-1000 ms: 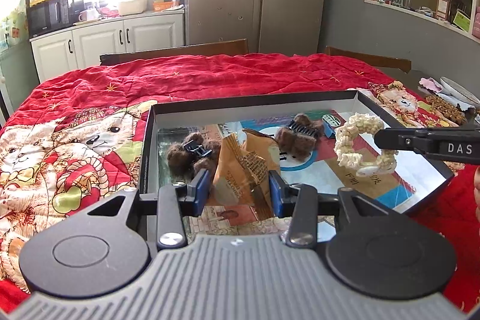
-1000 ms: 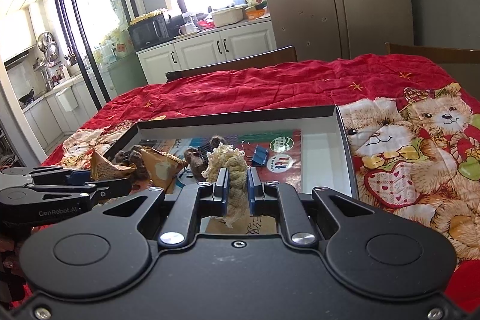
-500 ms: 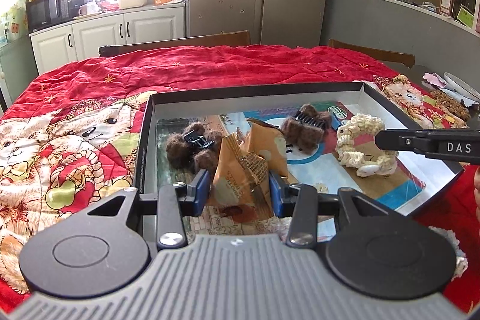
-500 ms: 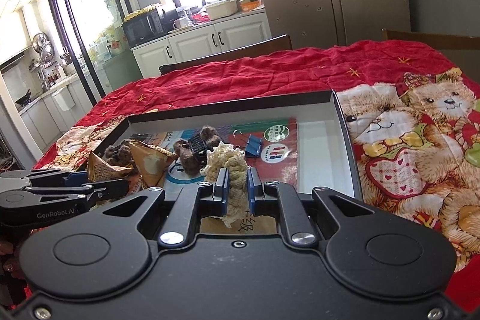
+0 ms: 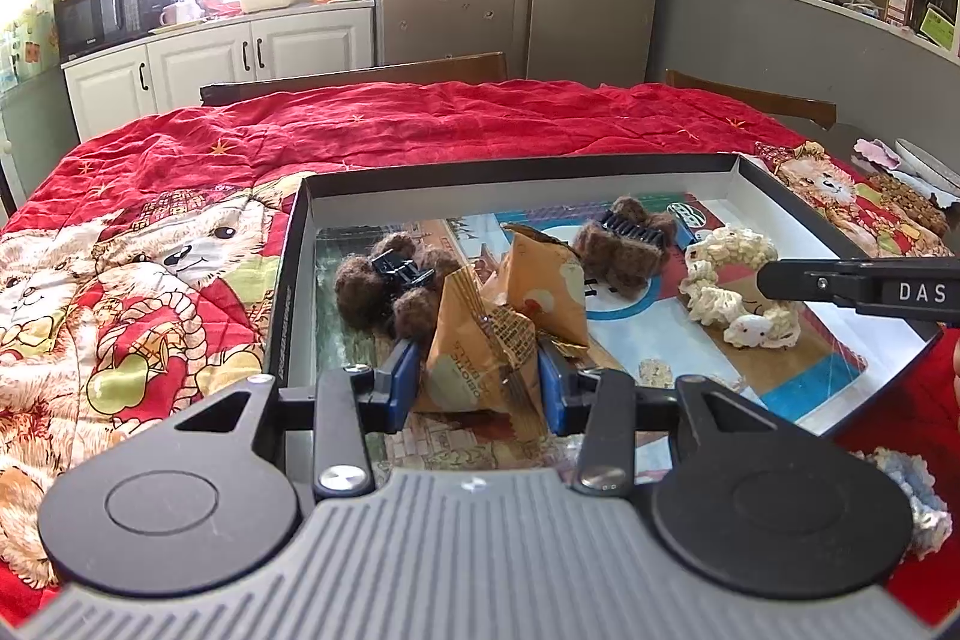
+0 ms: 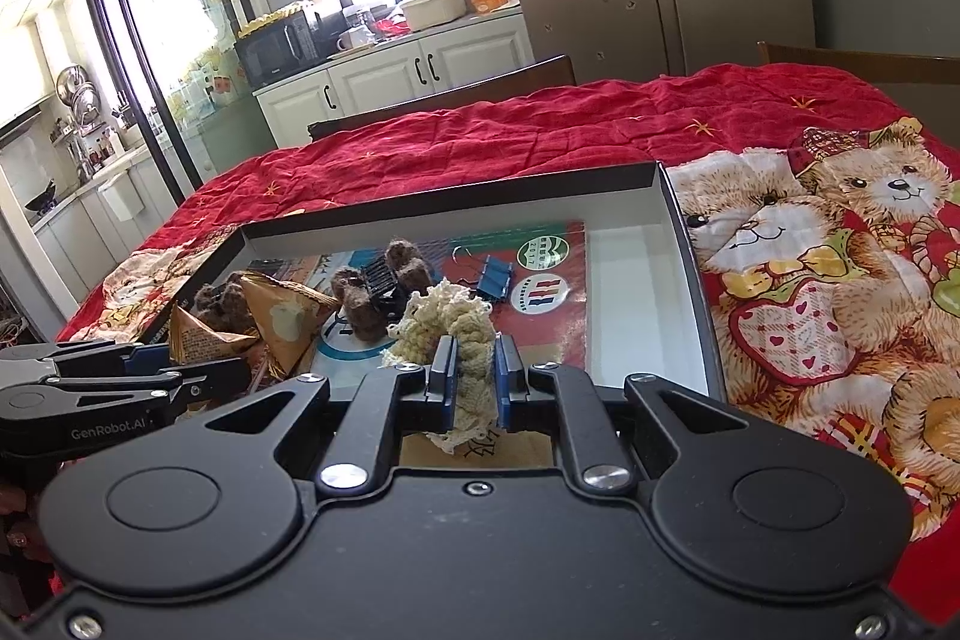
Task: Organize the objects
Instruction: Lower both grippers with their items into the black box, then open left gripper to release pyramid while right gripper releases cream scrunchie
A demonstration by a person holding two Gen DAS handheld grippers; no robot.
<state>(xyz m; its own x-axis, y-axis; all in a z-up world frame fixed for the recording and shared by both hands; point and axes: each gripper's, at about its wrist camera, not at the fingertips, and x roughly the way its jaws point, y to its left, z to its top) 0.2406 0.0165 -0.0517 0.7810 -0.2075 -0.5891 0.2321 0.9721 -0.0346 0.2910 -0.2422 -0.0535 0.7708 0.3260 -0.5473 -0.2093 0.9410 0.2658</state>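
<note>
A shallow black box (image 5: 516, 166) (image 6: 456, 202) lies on the red bear quilt. My left gripper (image 5: 480, 376) is shut on an orange snack packet (image 5: 480, 346) just over the box's near left part; the packet also shows in the right wrist view (image 6: 198, 340). My right gripper (image 6: 471, 382) is shut on a cream crocheted scrunchie (image 6: 450, 322), held low over the box's middle; the scrunchie also shows in the left wrist view (image 5: 729, 280). A second orange packet (image 5: 546, 280) and two brown furry hair clips (image 5: 390, 280) (image 5: 624, 244) lie in the box.
A blue binder clip (image 6: 495, 274) and round badges (image 6: 537, 250) lie at the box's far side. A pale blue crocheted piece (image 5: 912, 496) lies on the quilt right of the box. Chairs (image 5: 360, 79), cabinets and a fridge stand beyond the table.
Both grippers have sunk a little toward the box with their loads and moved slightly forward. Both grips are unchanged.
</note>
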